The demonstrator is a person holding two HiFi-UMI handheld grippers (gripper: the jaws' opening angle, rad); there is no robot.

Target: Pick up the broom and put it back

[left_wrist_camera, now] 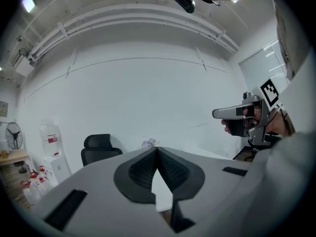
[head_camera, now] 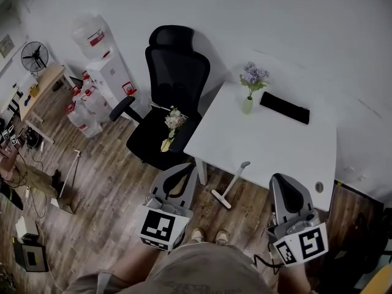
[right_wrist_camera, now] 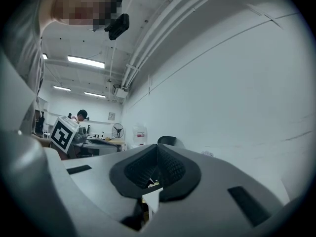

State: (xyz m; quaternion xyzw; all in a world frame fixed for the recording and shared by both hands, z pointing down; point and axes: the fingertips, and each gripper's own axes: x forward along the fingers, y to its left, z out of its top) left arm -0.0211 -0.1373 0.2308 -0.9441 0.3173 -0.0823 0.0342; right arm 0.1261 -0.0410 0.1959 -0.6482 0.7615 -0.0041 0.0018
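1. You hold one claw in each hand, low in front of your body and above the wooden floor (head_camera: 116,176). Both claws point toward the white worktop (head_camera: 263,146).
2. Left claw (left_wrist_camera: 157,151): the two ribbed pads meet at their tips. Nothing sits between them, so this claw is closed and empty.
3. Right claw (right_wrist_camera: 157,148): the pads also meet at their tips with nothing between them. This claw is closed and empty too.
4. Broom (head_camera: 229,185): it lies on the floor just beside the worktop's near leg (head_camera: 201,170).
   - In the head view it sits between the two claws and ahead of your shoes (head_camera: 209,236).
   - Its grey grip end reaches the worktop's edge, and its head lies nearer to you.
   - Neither claw touches it.
5. The worktop carries a vase of purple flowers (head_camera: 248,100) and a flat black item (head_camera: 285,108). Both are well apart from the broom.
6. A black office chair (head_camera: 174,72) stands at the worktop's left side. A small bouquet (head_camera: 173,124) lies on its seat.
7. Far to your left, a second long-handled tool (head_camera: 66,188) stands on the floor. You cannot tell from the head view what kind of tool it is.
8. Water bottles (head_camera: 86,112) are grouped against the wall beyond that tool.
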